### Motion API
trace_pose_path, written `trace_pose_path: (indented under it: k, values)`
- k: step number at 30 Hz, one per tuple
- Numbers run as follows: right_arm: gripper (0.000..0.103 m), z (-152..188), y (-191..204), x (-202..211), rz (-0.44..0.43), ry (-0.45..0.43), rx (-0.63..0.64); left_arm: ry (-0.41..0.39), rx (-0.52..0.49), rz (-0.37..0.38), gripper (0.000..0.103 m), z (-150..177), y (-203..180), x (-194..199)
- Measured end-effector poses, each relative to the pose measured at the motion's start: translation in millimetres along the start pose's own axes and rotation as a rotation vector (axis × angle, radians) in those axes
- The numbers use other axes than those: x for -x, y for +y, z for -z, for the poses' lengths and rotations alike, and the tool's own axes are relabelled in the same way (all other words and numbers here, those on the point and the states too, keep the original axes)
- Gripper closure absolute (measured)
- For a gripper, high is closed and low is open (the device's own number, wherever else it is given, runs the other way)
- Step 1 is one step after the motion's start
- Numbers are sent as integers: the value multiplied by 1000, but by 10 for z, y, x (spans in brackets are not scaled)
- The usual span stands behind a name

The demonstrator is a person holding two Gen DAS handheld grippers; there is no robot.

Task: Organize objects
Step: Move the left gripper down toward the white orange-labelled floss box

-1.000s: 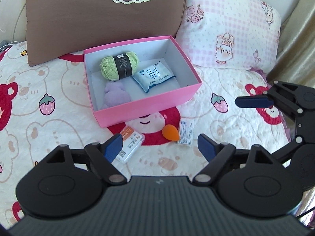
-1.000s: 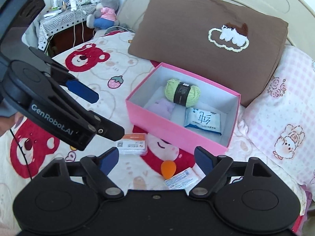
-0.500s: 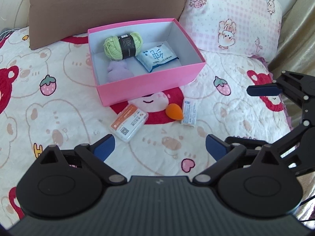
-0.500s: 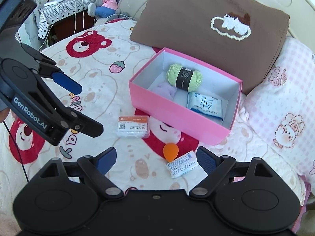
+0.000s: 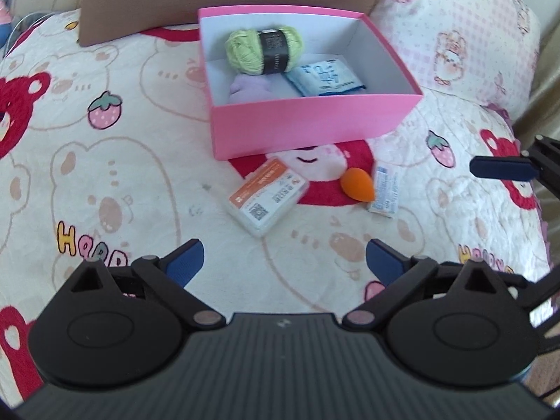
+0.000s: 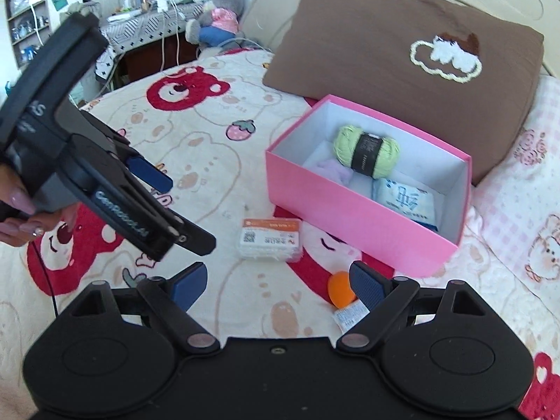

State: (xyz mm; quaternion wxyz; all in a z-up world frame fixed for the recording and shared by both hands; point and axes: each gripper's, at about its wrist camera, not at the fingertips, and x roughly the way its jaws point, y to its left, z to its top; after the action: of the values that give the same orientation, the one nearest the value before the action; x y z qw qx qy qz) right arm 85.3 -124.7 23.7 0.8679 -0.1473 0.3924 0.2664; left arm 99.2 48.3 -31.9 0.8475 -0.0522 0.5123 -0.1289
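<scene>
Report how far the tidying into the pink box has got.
Done: the green yarn, a lilac soft item and a blue wipes pack lie inside the pink box. In hand: nothing; the left gripper and right gripper are both open and empty. Left: the orange-labelled packet, orange sponge and small sachet lie on the quilt.

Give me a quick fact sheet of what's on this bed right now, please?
Container: pink box, open, no lid seen
Inside box: green yarn ball, blue wipes packet, lilac soft item
On quilt before box: orange-labelled card case, orange makeup sponge, small white sachet
Left gripper: open, empty
Right gripper: open, empty
Behind box: brown pillow
</scene>
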Motion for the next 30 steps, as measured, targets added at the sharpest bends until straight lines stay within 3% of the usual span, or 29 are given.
trace_pose_path:
  k: [6, 9, 12, 21, 25, 30]
  values:
    - [13, 62, 54, -287, -39, -79, -2, 47, 16, -56, 3, 86, 228, -334]
    - [13, 89, 100, -423, -46, -75, 26, 54, 34, -25, 4, 105, 345, -454]
    - [13, 134, 136, -574, -64, -51, 43, 11, 58, -4, 5, 122, 431, -544]
    - [13, 255, 269, -1133, 75, -42, 106, -55, 148, 110, 6, 132, 554, -909]
    - [13, 257, 193, -1390, 57, -11, 38, -83, 198, 156, 7, 71, 623, -1015]
    - [13, 228, -19, -1659, 52, 21, -64, -46, 242, 187, 21, 62, 697, -1165]
